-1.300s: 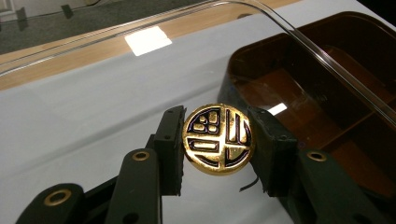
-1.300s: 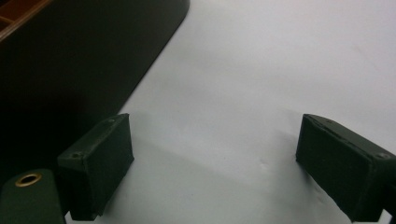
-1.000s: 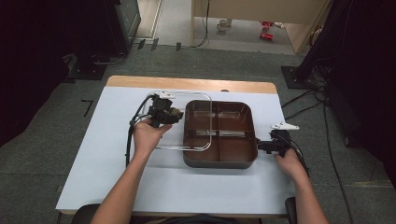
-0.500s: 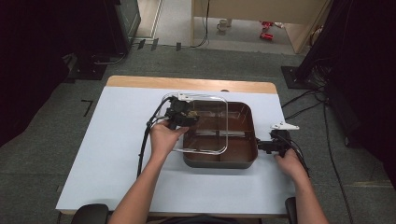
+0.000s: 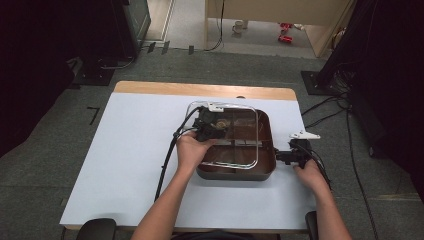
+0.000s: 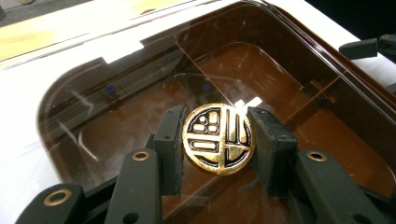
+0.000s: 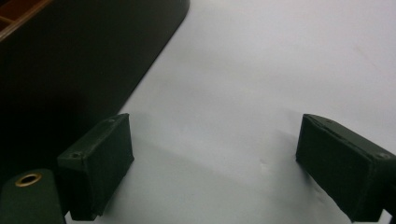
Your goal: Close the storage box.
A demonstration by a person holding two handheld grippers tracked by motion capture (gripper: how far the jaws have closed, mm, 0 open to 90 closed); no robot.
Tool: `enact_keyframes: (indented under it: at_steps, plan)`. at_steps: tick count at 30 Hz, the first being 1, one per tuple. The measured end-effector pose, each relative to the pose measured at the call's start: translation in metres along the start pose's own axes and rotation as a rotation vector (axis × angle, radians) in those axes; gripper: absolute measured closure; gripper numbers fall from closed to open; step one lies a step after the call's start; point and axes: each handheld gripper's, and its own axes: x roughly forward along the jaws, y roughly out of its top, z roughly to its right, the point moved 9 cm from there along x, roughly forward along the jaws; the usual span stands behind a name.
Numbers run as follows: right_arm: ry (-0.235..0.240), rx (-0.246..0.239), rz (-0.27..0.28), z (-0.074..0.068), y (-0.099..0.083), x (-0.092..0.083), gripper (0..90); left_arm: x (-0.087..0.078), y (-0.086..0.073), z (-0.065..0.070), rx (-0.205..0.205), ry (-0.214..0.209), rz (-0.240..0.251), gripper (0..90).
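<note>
Lid, clear, stiff, probably light and slick: my left gripper clamps its gold knob over the box; right gripper gapes.

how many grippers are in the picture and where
2. The left gripper is over the brown box, shut on the gold knob of the clear lid. The right gripper rests open on the table beside the box's right edge.

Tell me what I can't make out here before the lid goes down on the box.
- Lid seating: high view, too small to tell.
- Box compartments: left gripper view, glare on the lid blurs them.
- Box near wall: high view, left hand covers part.
- Box in right gripper view: dark, cut off at the edge.
</note>
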Motion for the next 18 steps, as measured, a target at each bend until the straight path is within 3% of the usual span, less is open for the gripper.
enact_keyframes:
  at_steps: [7, 12, 18]
  plan:
    - [0.000, 0.000, 0.000, 0.000, 0.000, 0.000, 10.5, 0.009, 0.002, 0.009, -0.002, 0.008, -0.003, 59.5]
    - [0.000, 0.000, 0.000, 0.000, 0.000, 0.000, 10.5, 0.021, -0.001, 0.018, 0.016, 0.015, -0.028, 59.4]
    - [-0.001, 0.000, 0.000, 0.000, 0.000, 0.000, 10.5, 0.026, 0.001, 0.026, 0.027, 0.020, -0.021, 59.4]
